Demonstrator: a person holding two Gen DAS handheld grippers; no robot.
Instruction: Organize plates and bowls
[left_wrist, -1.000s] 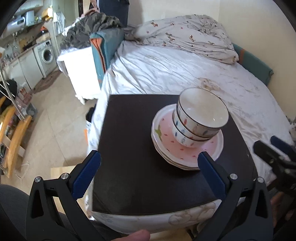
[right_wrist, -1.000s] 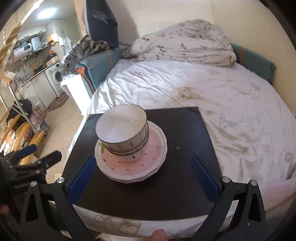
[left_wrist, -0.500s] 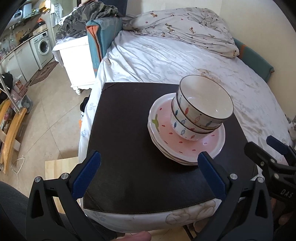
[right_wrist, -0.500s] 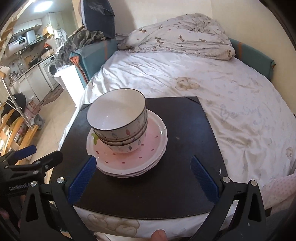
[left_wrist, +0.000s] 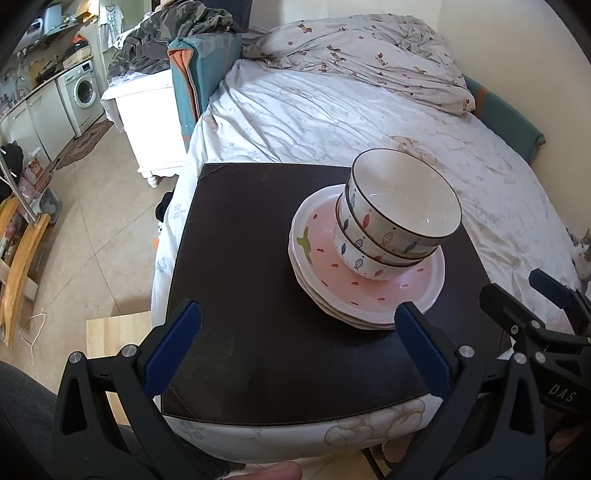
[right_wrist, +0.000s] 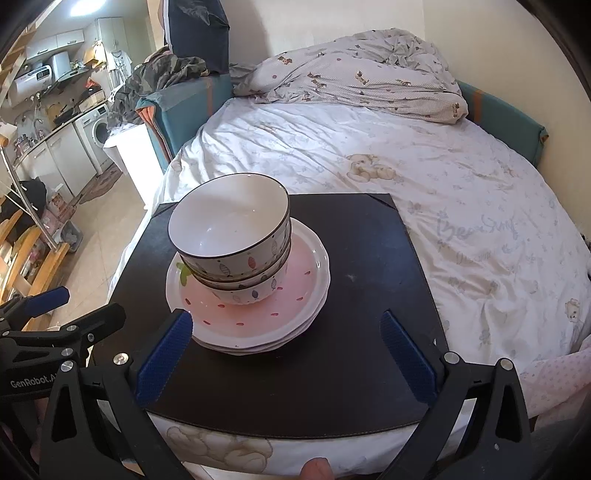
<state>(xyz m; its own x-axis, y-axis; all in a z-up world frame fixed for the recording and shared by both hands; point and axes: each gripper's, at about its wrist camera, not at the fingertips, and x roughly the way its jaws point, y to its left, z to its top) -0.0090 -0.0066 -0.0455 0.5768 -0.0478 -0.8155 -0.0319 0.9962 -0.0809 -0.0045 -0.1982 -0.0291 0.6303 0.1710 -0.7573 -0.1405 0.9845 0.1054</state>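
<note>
A stack of white bowls with fish patterns (left_wrist: 399, 218) (right_wrist: 236, 240) sits on a stack of pink strawberry plates (left_wrist: 373, 291) (right_wrist: 258, 306), on a black mat (left_wrist: 255, 280) (right_wrist: 369, 266) at the bed's near edge. My left gripper (left_wrist: 295, 350) is open and empty, just in front of the plates' near left side. My right gripper (right_wrist: 288, 354) is open and empty, just in front of the plates; its left fingertip (right_wrist: 173, 339) is close to the plate rim. Each gripper shows in the other's view, the right one (left_wrist: 532, 314) and the left one (right_wrist: 62, 314).
The mat lies on a bed with a white sheet (right_wrist: 461, 192) and a crumpled quilt (right_wrist: 362, 81) at the back. A white cabinet (left_wrist: 147, 110) and tiled floor (left_wrist: 92, 229) are on the left, with a washing machine (left_wrist: 83, 92) beyond.
Both grippers have moved closer to the stack of plates and bowls, which now looks larger and nearer. Both stay open. The stack has not moved.
</note>
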